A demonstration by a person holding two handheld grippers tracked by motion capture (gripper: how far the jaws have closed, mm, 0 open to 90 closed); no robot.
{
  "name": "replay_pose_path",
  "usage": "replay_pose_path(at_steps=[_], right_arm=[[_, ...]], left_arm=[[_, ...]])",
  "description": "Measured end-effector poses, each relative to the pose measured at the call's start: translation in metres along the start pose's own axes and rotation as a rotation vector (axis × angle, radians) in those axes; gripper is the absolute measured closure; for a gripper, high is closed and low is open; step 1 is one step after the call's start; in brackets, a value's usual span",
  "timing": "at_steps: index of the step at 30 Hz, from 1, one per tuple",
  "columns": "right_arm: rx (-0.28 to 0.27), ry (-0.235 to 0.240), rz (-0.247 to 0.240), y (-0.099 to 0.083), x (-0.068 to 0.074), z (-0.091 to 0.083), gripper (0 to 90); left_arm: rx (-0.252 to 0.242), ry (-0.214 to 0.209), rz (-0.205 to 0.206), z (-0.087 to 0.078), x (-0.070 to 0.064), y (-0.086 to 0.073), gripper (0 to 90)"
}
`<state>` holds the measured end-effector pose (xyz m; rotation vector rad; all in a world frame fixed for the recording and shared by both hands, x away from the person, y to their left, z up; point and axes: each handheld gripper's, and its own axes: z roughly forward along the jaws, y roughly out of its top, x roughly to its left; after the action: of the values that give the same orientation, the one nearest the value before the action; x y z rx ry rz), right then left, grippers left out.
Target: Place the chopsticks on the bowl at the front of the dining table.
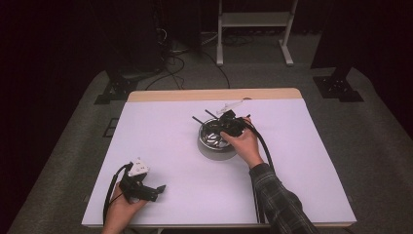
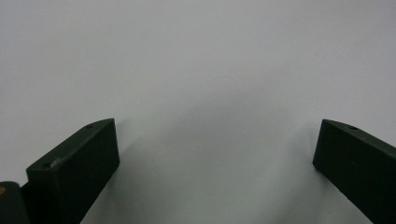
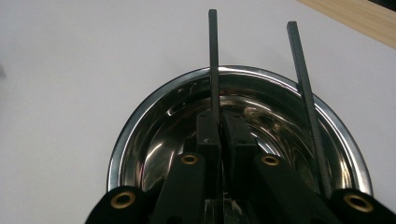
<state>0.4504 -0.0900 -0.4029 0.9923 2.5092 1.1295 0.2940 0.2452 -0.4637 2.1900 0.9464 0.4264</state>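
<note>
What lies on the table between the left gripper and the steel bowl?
Nothing: in the high view the white table cover is bare from the left gripper to the steel bowl.

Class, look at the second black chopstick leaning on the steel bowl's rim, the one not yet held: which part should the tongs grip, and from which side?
Probably the upper half of the free chopstick, from above. It leans on the bowl rim, its far end raised off the table. Its lower end lies inside the bowl beside the right tongs, already shut on the other chopstick.
</note>
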Motion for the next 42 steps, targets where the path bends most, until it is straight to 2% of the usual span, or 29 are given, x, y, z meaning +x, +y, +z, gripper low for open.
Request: replay_pose_path(at_steps=[11, 18, 27, 34, 36, 42], right_arm=[[0.000, 0.003, -0.001, 0.001, 0.001, 0.004, 84.6], [-0.020, 0.011, -0.005, 0.000, 0.001, -0.001, 76.1], [-0.047, 0.001, -0.006, -0.007, 0.001, -0.025, 70.7], [-0.057, -0.024, -0.005, -0.019, -0.003, -0.043, 71.2], [-0.056, -0.029, -0.009, -0.023, -0.005, -0.050, 72.5], [-0.068, -0.043, 0.008, -0.036, -0.012, -0.070, 83.8]], left_arm=[[0.000, 0.000, 0.000, 0.000, 0.000, 0.000, 0.0], [0.000, 0.000, 0.000, 0.000, 0.000, 0.000, 0.0], [0.003, 0.000, 0.001, 0.000, 0.000, 0.000, 0.0], [0.003, -0.001, 0.000, 0.000, 0.000, 0.000, 0.0], [0.004, -0.001, 0.000, 0.000, 0.000, 0.000, 0.0], [0.004, -0.001, 0.001, 0.000, 0.000, 0.000, 0.0]])
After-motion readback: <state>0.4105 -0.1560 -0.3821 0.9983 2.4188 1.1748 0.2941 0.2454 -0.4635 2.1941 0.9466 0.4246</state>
